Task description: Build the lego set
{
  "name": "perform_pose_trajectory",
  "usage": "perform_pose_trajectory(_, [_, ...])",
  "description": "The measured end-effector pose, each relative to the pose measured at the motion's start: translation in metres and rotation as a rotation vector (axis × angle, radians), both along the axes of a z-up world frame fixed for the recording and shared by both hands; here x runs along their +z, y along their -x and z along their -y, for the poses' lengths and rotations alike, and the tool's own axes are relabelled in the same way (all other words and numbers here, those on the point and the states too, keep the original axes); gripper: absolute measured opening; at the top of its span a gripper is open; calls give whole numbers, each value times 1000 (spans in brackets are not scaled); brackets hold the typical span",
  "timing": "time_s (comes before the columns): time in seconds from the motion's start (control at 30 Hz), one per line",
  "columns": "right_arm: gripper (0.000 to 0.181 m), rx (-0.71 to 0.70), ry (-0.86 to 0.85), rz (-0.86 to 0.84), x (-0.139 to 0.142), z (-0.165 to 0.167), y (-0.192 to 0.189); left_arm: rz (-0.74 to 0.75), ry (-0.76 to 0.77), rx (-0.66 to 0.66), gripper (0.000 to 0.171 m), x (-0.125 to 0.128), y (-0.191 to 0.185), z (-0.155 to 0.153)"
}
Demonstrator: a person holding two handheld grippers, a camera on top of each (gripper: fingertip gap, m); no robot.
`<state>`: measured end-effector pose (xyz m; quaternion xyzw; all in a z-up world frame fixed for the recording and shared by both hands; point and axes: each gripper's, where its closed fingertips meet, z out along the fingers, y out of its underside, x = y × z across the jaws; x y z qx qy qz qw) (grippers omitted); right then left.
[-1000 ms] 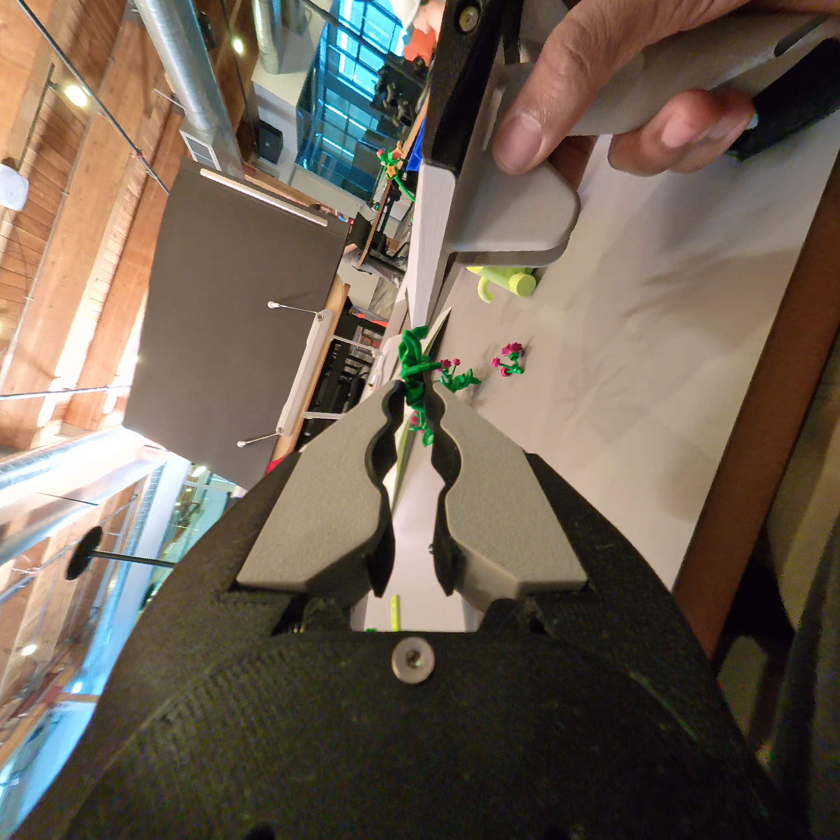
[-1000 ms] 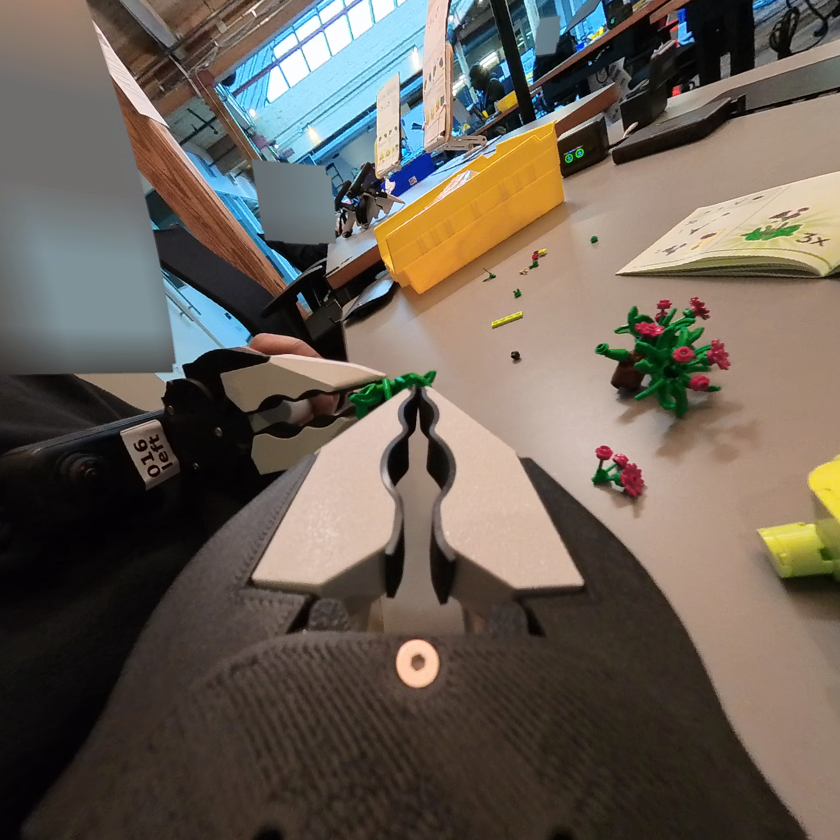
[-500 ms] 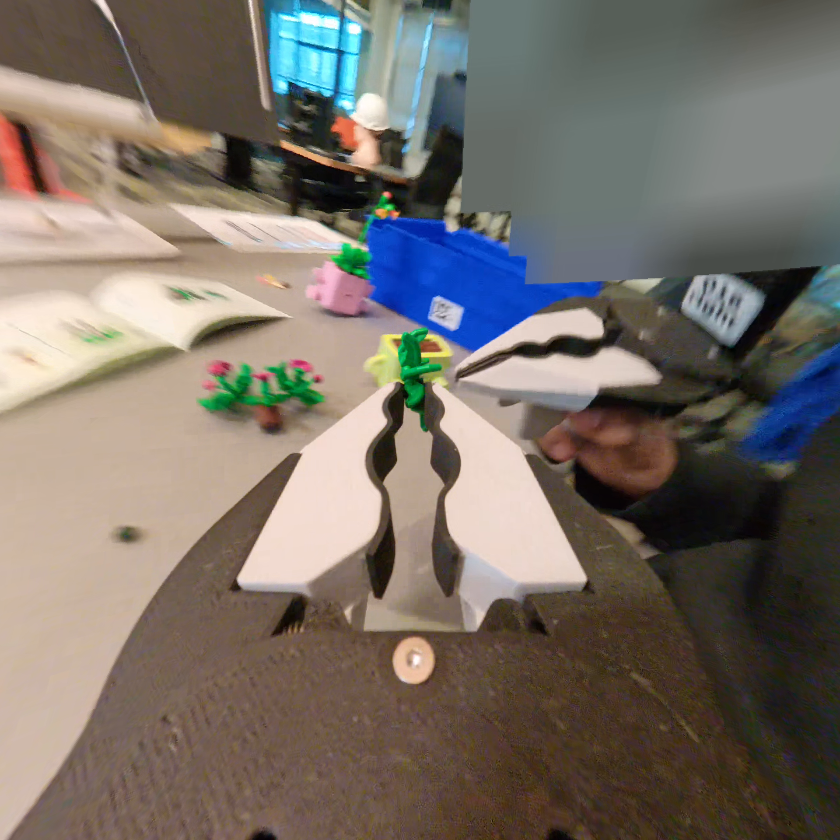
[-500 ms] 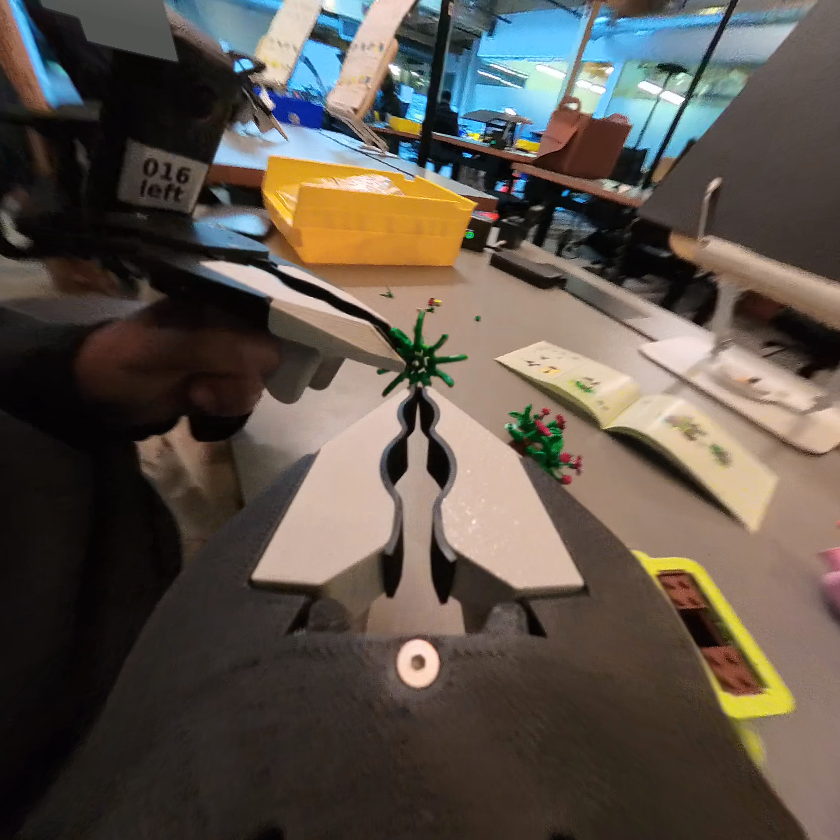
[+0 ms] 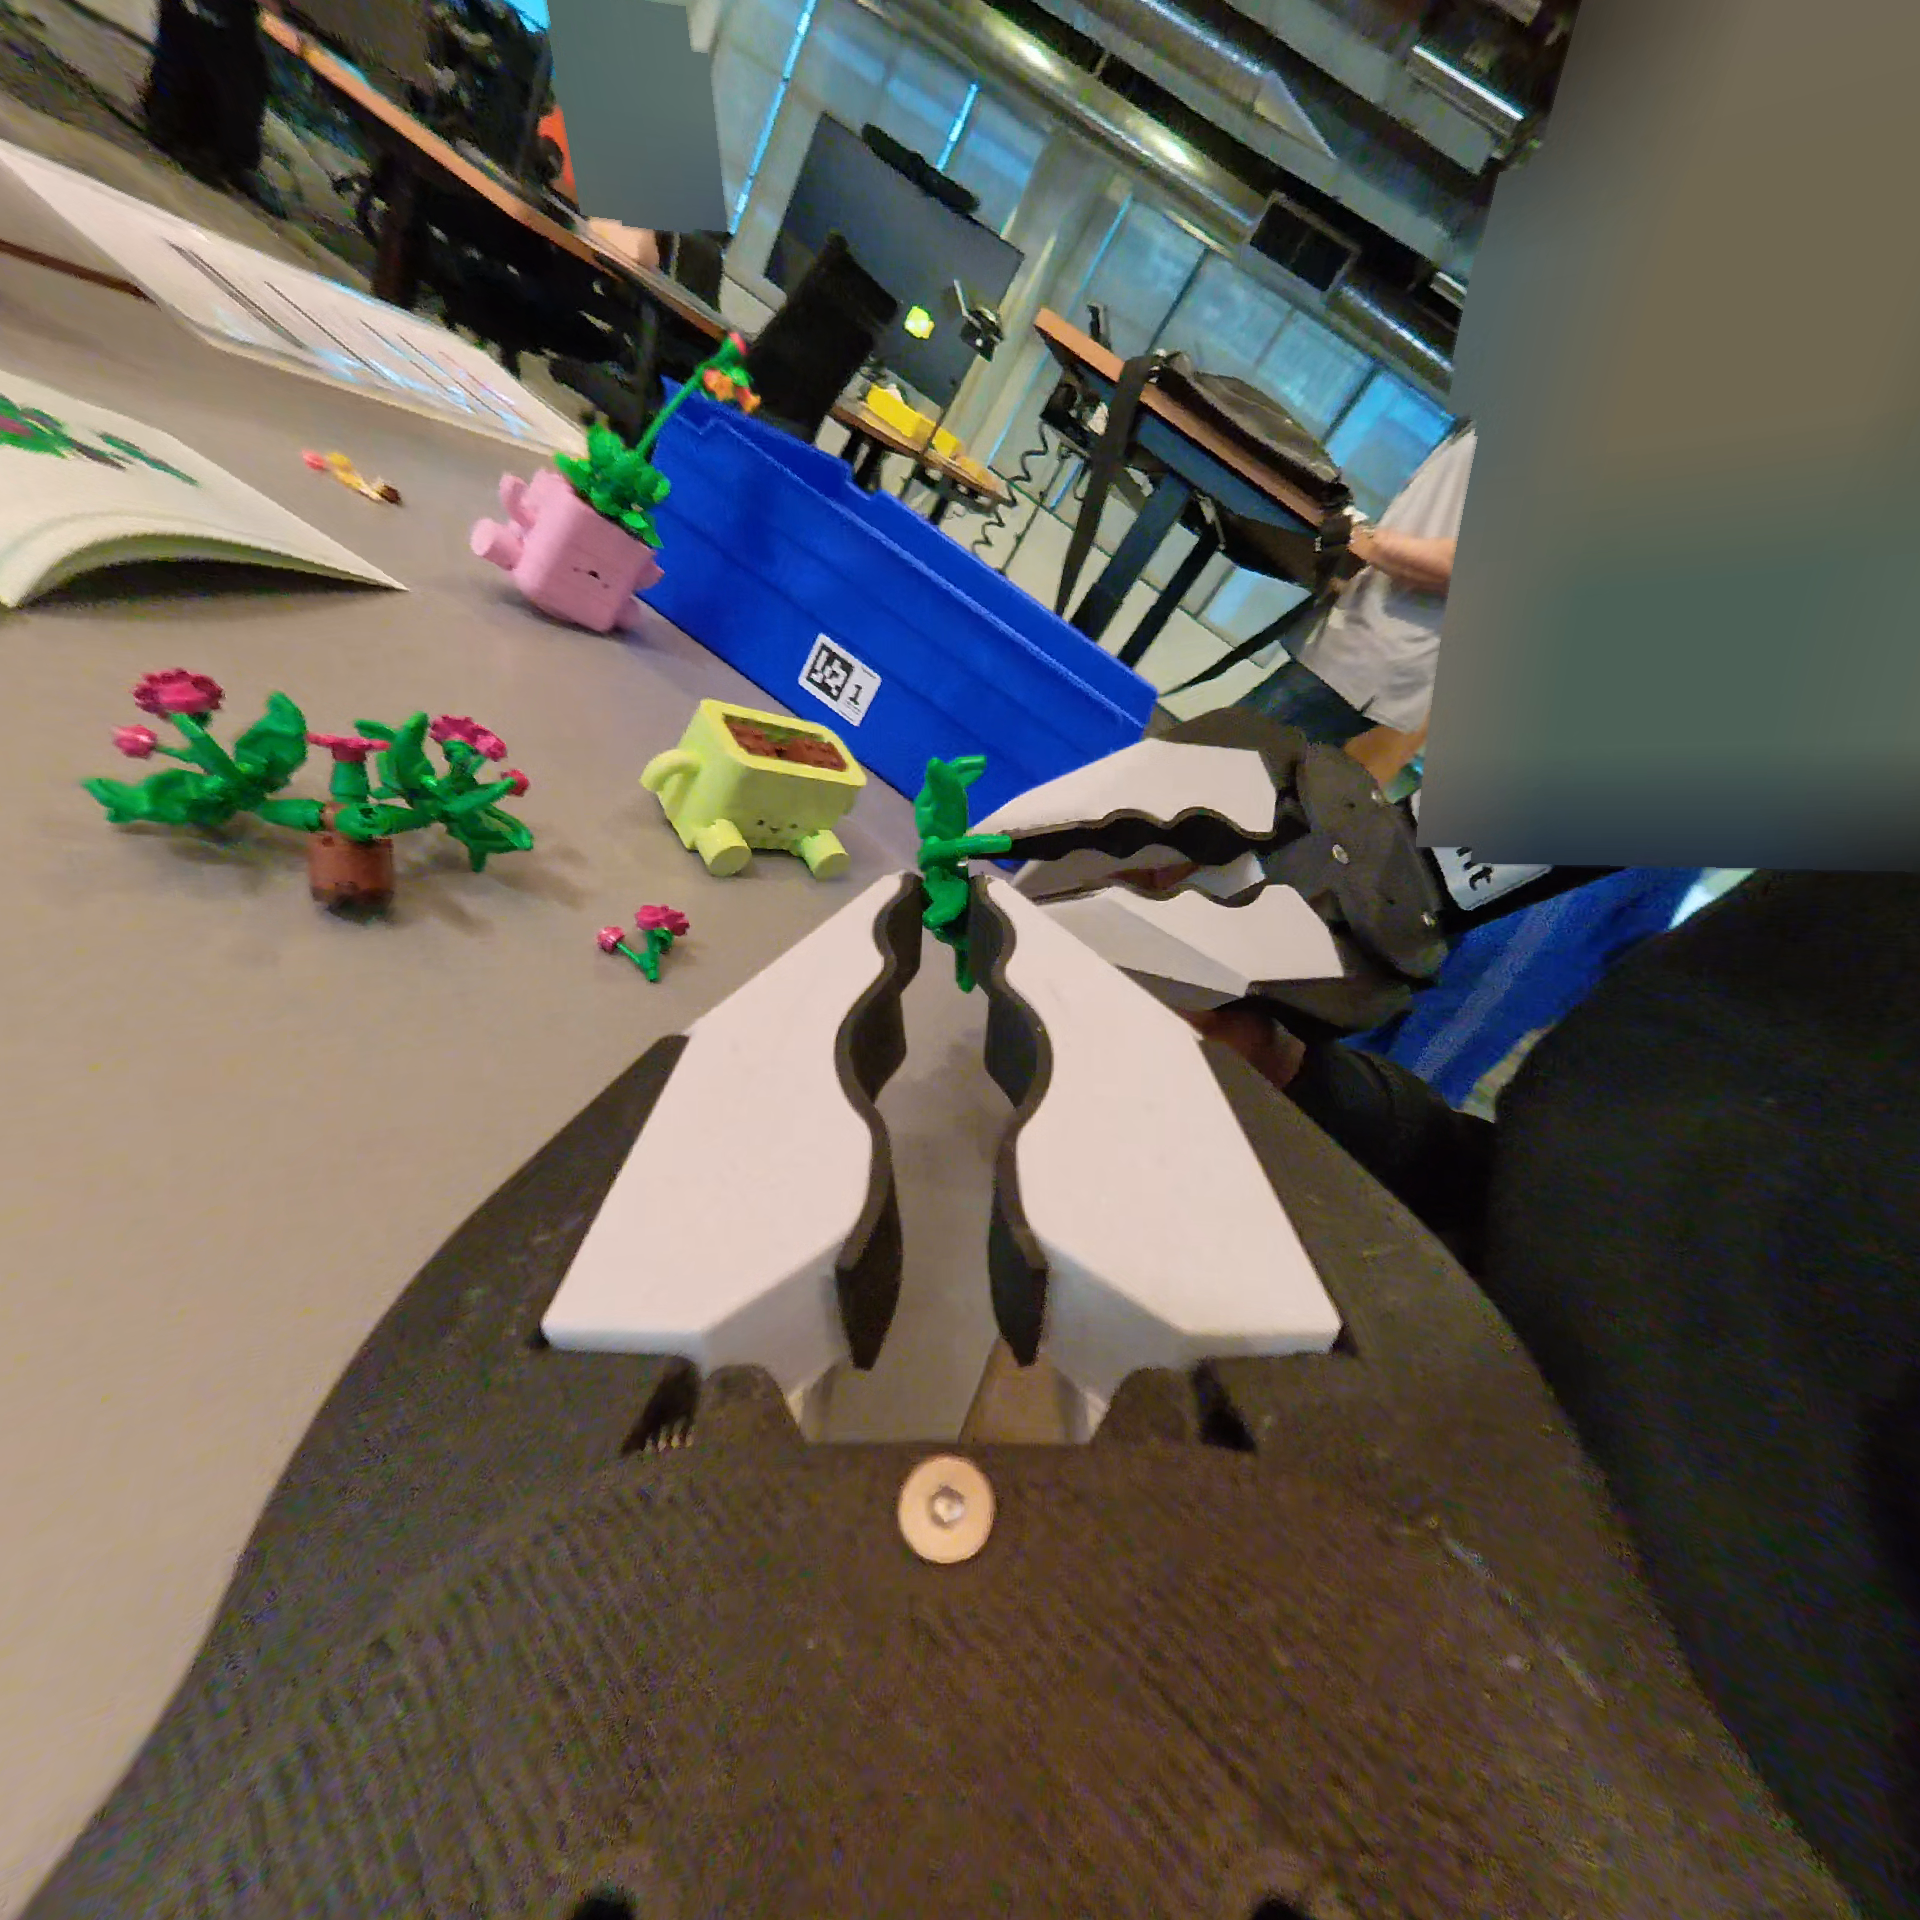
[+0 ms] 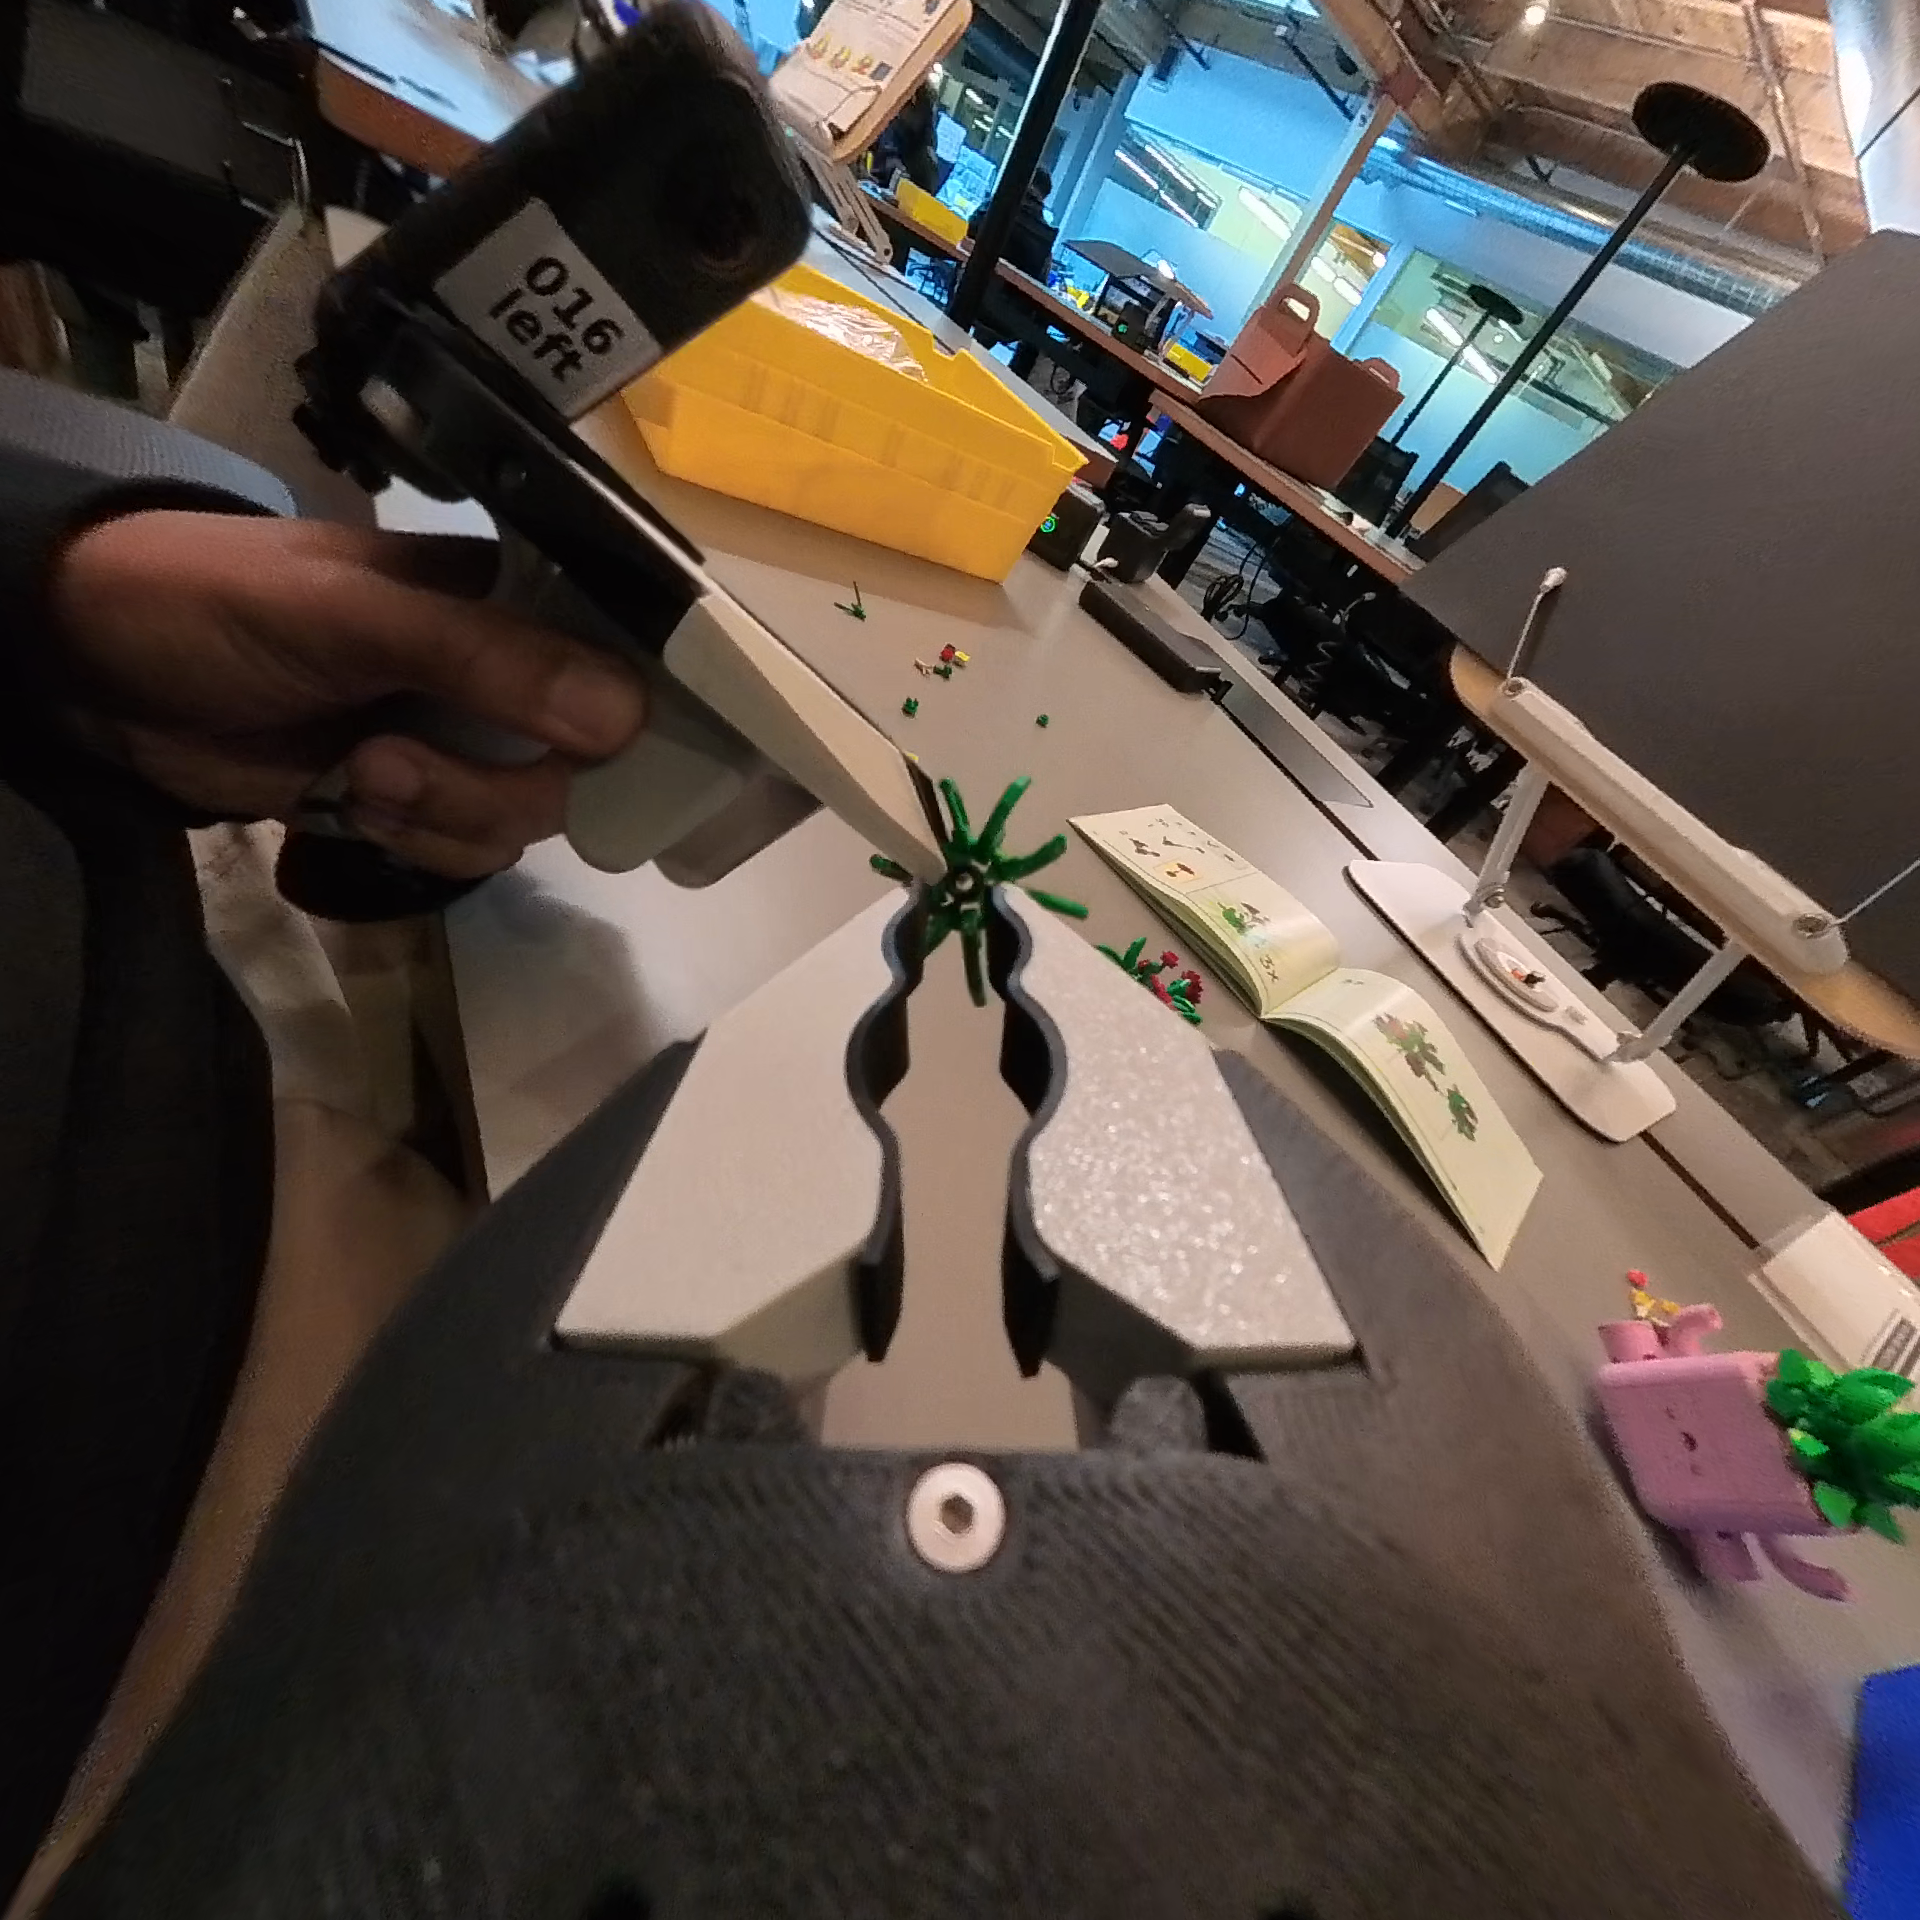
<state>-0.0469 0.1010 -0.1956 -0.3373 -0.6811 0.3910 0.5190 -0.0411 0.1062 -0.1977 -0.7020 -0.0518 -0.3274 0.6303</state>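
Green spiky leaf piece (image 5: 948,868) sits pinched in my left gripper (image 5: 943,902), raised off the bench, right gripper (image 6: 954,906) nipping the same piece, both nearly closed, so any twist could pop it loose.

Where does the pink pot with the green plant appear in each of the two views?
Left wrist view: the pink pot stands upper left, beside the blue bin.
Right wrist view: the pink pot sits at the lower right edge.
Shared landmark: the open booklet on the grey table.
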Motion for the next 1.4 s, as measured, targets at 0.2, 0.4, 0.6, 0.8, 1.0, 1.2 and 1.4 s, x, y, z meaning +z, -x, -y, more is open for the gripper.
perform_pose_trajectory(0.2, [7,-16,-168,61,-15,-2,-1,-94,90,-2,6,-17,-1,-2])
perform_pose_trajectory(0.4, [6,-53,-334,105,-30,-4,1,-132,185,13,6,-32,1,-5])
perform_pose_trajectory(0.6, [10,-56,-332,108,-31,-5,0,-130,210,18,6,-36,1,-6])
perform_pose_trajectory(0.8, [10,1,-270,146,-37,0,-3,-157,198,-9,6,-35,-3,-5])
perform_pose_trajectory(1.0, [10,38,-207,169,-39,2,-5,-148,198,-44,6,-36,-5,-3])
perform_pose_trajectory(1.2, [9,89,-124,219,-43,3,-9,-199,224,-91,5,-41,-10,1])
perform_pose_trajectory(1.4, [3,71,-86,249,-46,-3,-10,-158,262,-98,6,-47,-9,-1])
